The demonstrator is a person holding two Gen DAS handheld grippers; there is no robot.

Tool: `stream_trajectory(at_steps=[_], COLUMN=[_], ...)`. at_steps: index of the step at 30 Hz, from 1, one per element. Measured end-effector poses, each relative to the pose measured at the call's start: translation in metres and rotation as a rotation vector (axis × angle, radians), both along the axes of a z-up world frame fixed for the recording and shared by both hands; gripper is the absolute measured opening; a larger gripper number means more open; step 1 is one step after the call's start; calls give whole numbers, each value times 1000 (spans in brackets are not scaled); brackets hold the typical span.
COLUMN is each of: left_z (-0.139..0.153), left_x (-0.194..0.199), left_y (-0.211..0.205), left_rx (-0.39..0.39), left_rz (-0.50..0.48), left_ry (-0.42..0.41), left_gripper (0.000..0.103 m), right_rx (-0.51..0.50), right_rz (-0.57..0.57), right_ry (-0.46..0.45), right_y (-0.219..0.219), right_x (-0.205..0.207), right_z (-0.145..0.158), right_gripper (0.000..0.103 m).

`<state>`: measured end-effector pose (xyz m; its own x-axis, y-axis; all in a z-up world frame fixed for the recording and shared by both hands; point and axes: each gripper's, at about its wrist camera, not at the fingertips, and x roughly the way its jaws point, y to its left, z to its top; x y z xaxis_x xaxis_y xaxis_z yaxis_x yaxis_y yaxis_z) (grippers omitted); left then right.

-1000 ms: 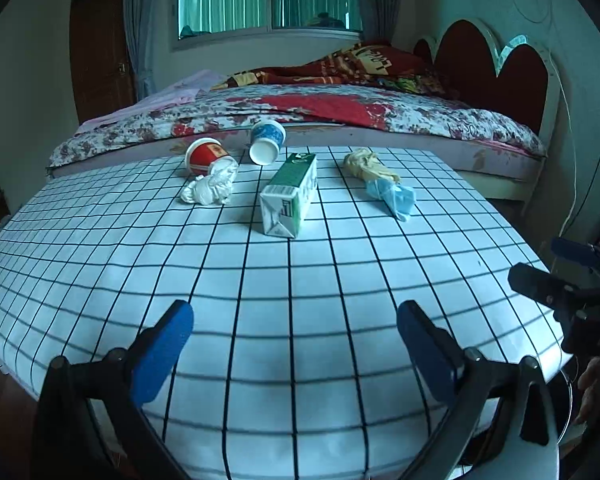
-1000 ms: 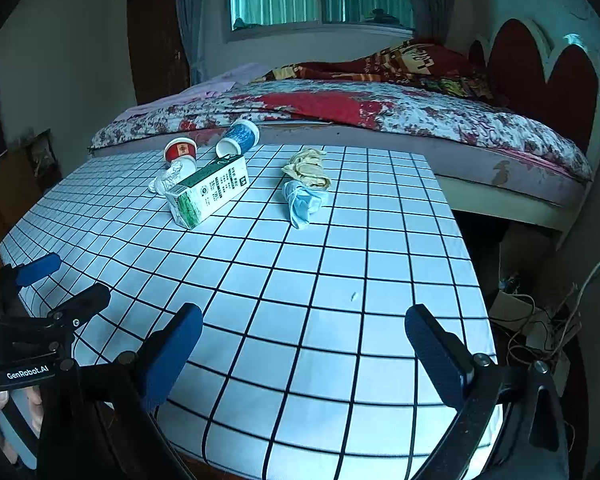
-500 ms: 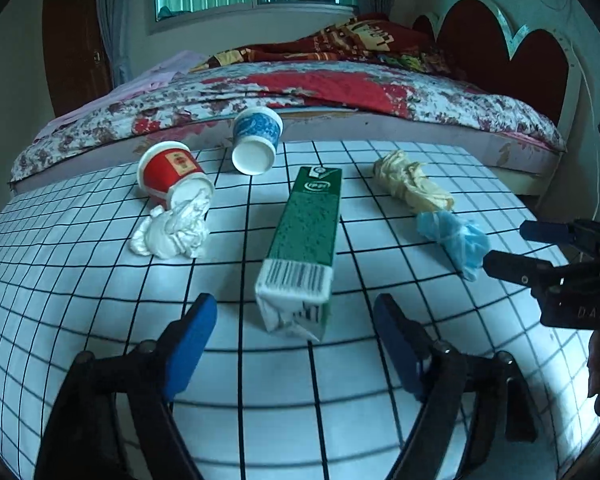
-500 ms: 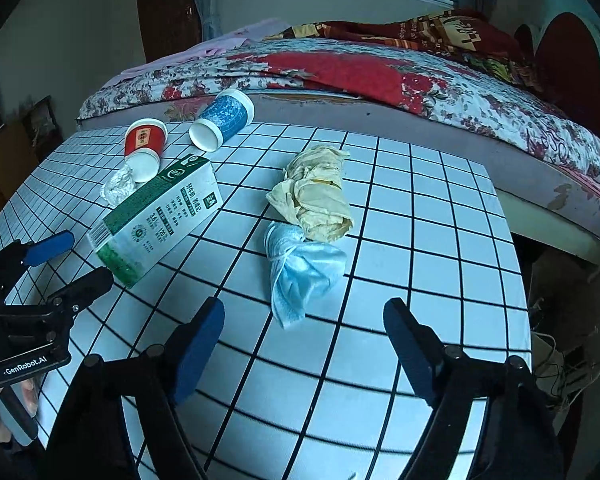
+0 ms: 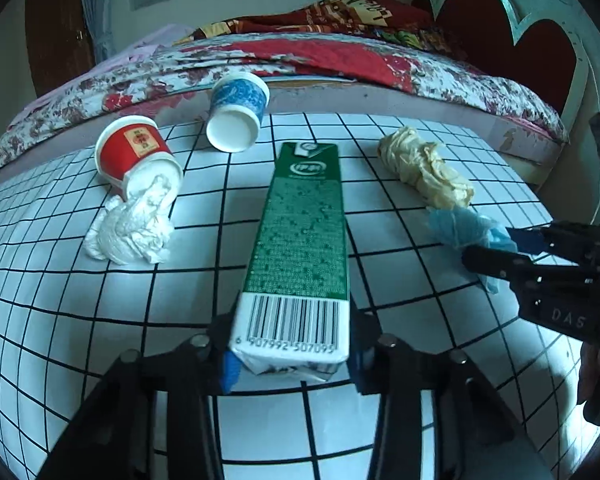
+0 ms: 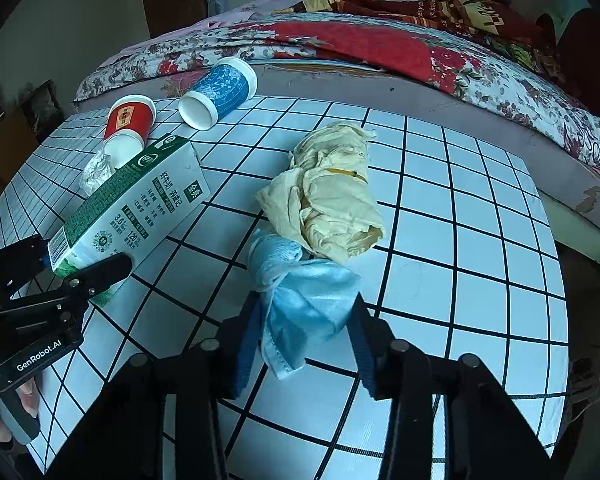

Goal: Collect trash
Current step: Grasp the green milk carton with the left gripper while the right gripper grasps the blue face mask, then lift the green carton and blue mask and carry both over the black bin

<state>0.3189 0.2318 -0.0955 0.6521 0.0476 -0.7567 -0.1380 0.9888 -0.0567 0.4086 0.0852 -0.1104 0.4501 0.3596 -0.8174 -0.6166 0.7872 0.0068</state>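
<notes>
Milk carton (image 5: 300,240) lies on the checked table (image 5: 100,360), its barcode end held between the left gripper (image 5: 290,360) fingers. Right gripper (image 6: 304,332) fingers narrowly flank the blue mask (image 6: 304,300), contact unclear. Beige wad (image 6: 332,192) touches the mask; two tipped cups (image 5: 236,112) lie beyond.

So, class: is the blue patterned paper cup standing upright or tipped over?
Tipped over. The blue patterned paper cup lies on its side on the checked tablecloth, white base toward the camera.

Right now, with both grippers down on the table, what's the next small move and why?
Probably lift both together. The left gripper looks shut on the green carton, and the right gripper pinches the blue mask. Both items rest on the grid tablecloth.
</notes>
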Motion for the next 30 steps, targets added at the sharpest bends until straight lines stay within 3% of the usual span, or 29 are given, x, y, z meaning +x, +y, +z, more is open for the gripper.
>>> stream_trajectory(at_steps=[6, 30], left_z=[14, 57], left_x=[-28, -138], left_y=[-13, -79], left_rx=[1, 34], left_rz=[0, -24], left_ry=[-66, -190], left_gripper=[39, 40], right_rx=[32, 134], right_rz=[7, -110], right_ry=[-39, -213], right_y=[-19, -114], right_x=[-23, -146], right_z=[14, 80], right_gripper=[25, 25])
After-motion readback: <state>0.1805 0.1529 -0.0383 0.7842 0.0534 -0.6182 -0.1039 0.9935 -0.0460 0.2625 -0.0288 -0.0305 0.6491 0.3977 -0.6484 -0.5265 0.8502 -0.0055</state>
